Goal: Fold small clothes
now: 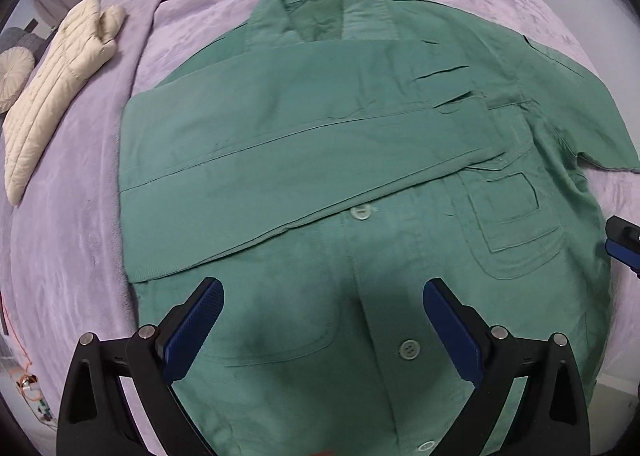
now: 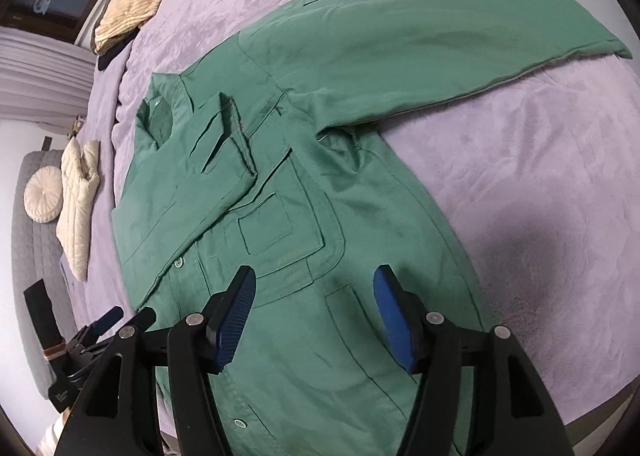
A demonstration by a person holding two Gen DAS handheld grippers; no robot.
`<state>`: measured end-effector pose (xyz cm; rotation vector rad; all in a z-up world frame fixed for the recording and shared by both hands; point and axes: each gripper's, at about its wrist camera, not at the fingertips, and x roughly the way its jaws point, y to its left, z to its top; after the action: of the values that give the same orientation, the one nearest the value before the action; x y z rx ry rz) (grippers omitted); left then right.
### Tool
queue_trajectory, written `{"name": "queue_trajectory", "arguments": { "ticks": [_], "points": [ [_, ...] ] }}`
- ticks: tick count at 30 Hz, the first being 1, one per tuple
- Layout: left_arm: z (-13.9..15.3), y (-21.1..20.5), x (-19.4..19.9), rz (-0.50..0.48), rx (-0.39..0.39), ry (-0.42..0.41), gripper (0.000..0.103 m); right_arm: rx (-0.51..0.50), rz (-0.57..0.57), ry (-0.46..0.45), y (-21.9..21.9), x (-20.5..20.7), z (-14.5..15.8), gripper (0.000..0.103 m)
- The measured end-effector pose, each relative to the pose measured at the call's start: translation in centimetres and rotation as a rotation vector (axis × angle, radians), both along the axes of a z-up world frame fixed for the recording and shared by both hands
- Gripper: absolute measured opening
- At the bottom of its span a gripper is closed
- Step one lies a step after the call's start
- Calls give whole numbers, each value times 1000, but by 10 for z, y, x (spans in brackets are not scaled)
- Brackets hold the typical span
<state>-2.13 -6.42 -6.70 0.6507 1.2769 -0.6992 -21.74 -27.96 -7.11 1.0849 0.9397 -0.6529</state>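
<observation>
The green shirt [image 1: 360,183] lies face up, buttoned, in the middle of the bed [image 2: 540,159]. One sleeve [image 1: 280,143] is already folded across the chest; the other sleeve [image 2: 420,35] lies spread toward the bed's far edge (unfolded, I judge), as is the hem. Left gripper [image 1: 322,320] and right gripper [image 2: 314,312] hover wide open, holding nothing. A cream vest [image 1: 56,91] lies near the left edge.

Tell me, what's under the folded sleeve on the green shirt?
The sleeve lies across the shirt chest. Below it a button and a pocket show. Whatever the sleeve covers, probably more buttons, is hidden.
</observation>
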Motion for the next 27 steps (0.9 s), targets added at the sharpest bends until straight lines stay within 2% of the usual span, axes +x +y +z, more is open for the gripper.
{"name": "queue_trajectory", "arguments": {
  "ticks": [3, 6, 8, 14, 21, 27],
  "points": [
    [-4, -14, -5, -14, -15, 11, 101, -4, -47, -6, -16, -17, -1, 72],
    [-3, -30, -16, -21, -67, 50, 101, 1, -105, -27, -34, -35, -2, 74],
    [-2, -41, -24, -35, -70, 59, 101, 1, -135, -44, -44, -46, -2, 77],
    [-3, -72, -43, -96, -68, 66, 101, 8, -217, -99, -77, -77, -5, 78],
    [-14, -110, -53, -77, -56, 96, 101, 19, -421, -219, -136, -131, -10, 78],
    [-21, -135, -55, -36, -60, 120, 101, 27, -549, -329, -184, -162, -21, 78]
  ]
}}
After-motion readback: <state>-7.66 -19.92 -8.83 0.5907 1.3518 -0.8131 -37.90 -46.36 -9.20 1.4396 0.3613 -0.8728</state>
